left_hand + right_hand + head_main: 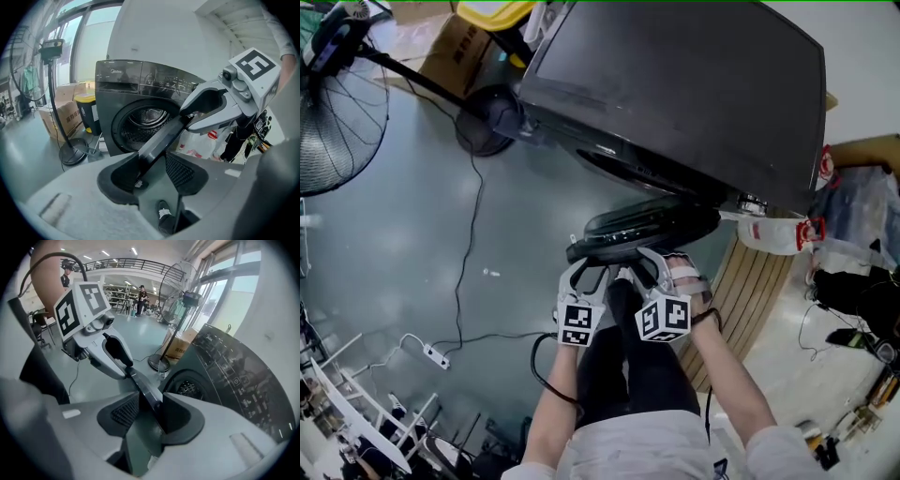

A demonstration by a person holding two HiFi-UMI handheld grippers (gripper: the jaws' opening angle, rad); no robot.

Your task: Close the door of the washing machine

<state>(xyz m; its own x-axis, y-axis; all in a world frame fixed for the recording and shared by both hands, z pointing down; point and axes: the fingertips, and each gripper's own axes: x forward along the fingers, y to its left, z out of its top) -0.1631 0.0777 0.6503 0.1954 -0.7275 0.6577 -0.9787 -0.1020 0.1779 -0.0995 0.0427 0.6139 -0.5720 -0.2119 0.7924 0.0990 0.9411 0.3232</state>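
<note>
A dark grey front-loading washing machine [675, 84] stands with its round door [642, 230] swung open toward me. The drum opening [150, 119] shows behind the door. Both grippers straddle the door's outer rim side by side. In the left gripper view, the rim [159, 140] runs between the jaws of my left gripper [152, 173] and lies against the left pad, with a gap to the right pad. In the right gripper view, the rim [145, 390] sits between the jaws of my right gripper [150, 416], close to the right pad and apart from the left one. Neither gripper clamps it.
A standing fan [337, 103] with its round base [483, 122] is left of the machine, and its cable [469, 244] trails across the floor to a power strip [436, 356]. Cardboard boxes [455, 52] stand behind. Plastic bags [862, 216] and a slatted board [750, 291] lie at the right.
</note>
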